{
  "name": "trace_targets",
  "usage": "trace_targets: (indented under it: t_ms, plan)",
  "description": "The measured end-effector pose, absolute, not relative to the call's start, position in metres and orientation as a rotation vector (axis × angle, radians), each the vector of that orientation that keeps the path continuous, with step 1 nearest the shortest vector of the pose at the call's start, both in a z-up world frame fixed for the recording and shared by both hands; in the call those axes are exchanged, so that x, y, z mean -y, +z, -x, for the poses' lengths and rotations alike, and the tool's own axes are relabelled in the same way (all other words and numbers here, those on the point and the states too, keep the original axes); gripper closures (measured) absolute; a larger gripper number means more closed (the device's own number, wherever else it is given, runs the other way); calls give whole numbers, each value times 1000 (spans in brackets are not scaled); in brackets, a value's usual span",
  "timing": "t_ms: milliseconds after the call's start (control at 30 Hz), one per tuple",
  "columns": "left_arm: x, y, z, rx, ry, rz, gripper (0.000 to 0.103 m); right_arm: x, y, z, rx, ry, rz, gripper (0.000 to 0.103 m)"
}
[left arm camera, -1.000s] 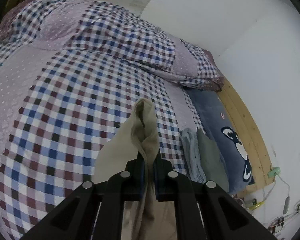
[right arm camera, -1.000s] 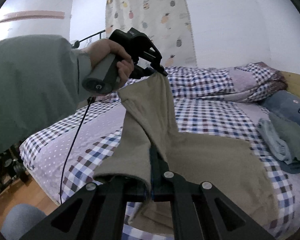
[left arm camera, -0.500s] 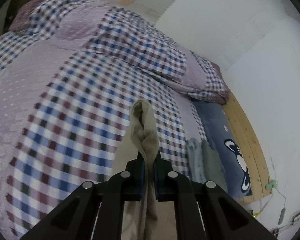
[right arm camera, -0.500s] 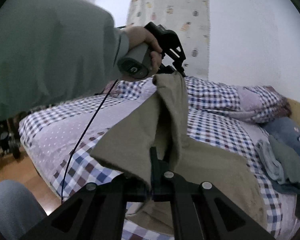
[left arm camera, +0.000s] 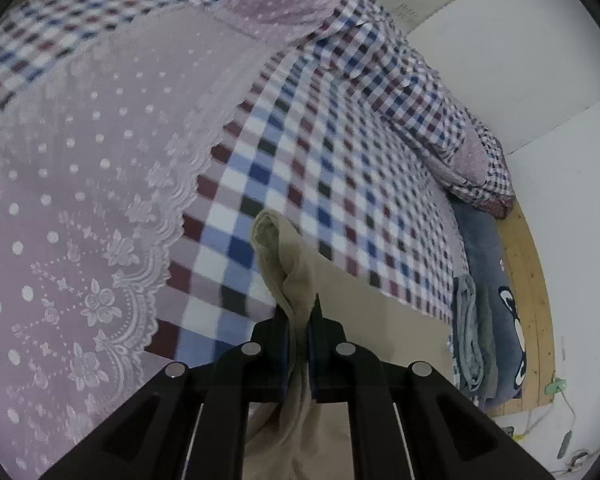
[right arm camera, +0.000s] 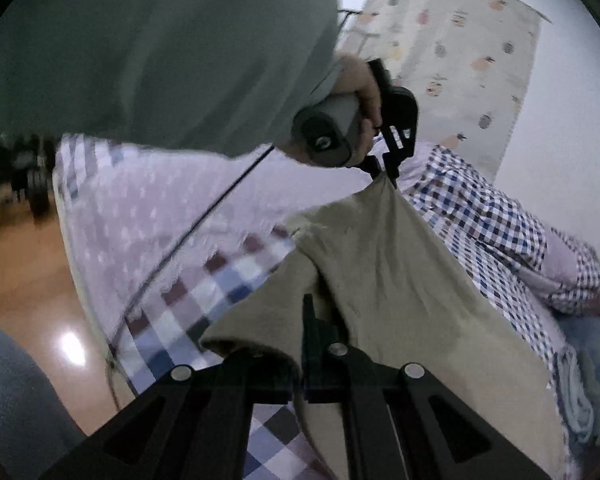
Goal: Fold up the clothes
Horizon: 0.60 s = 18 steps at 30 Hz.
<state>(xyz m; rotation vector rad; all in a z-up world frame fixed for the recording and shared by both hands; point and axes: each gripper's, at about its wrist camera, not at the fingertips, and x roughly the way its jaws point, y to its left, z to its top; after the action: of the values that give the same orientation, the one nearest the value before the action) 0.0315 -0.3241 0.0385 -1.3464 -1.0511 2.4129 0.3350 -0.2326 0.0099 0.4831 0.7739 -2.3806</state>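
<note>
Two hand-held tools grip one khaki garment (right arm camera: 384, 280) above a bed (left arm camera: 100, 152) spread with a checked and lilac dotted cover. The left tool (left arm camera: 299, 322) is clamped tight on a bunched corner of the cloth, which sticks up in a twisted fold past its tips and hangs down between its black arms. Seen from the right wrist camera, the same left tool (right arm camera: 384, 174) is carried in a person's hand (right arm camera: 364, 92), a grey-green sleeve (right arm camera: 160, 52) filling the upper left of the view and a thin black cable (right arm camera: 204, 220) trailing from the handle toward the bed's edge. The right tool (right arm camera: 309, 320) is closed fully on another edge of the garment, the fabric draped over its left arm and pinched at the tips. Between the two grips the cloth stretches taut and slanted, its lower part spreading down onto the checked cover at the right. A rumpled checked quilt (left arm camera: 400, 80) lies along the far side of the bed by the white wall. A small stack of folded grey clothes (left arm camera: 470, 332) rests near the bed's right edge, just beside a blue pillow (left arm camera: 496, 264) with a cartoon face. A pineapple-print curtain (right arm camera: 460, 52) hangs behind. Both views are partly blurred.
</note>
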Motion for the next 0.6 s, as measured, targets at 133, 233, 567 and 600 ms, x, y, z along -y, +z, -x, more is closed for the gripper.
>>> trace_targets:
  t_ms: [133,233,567,600]
  plan:
    - [328,24,-29,1062,2378,1331,97,241,-22,-340,-938,-2395,-455,99]
    - [332,21,-28,1050,2364,1326,97,239,-39,-348,-1045,-2426,-396,60]
    - [340,15,-30,1071,2330,1316,97,229,-58,-335,-1191,-2478,-370,35]
    - [341,14,-32,1074,2327,1315,97,228,-56,-331,-1204,-2484,-370,36]
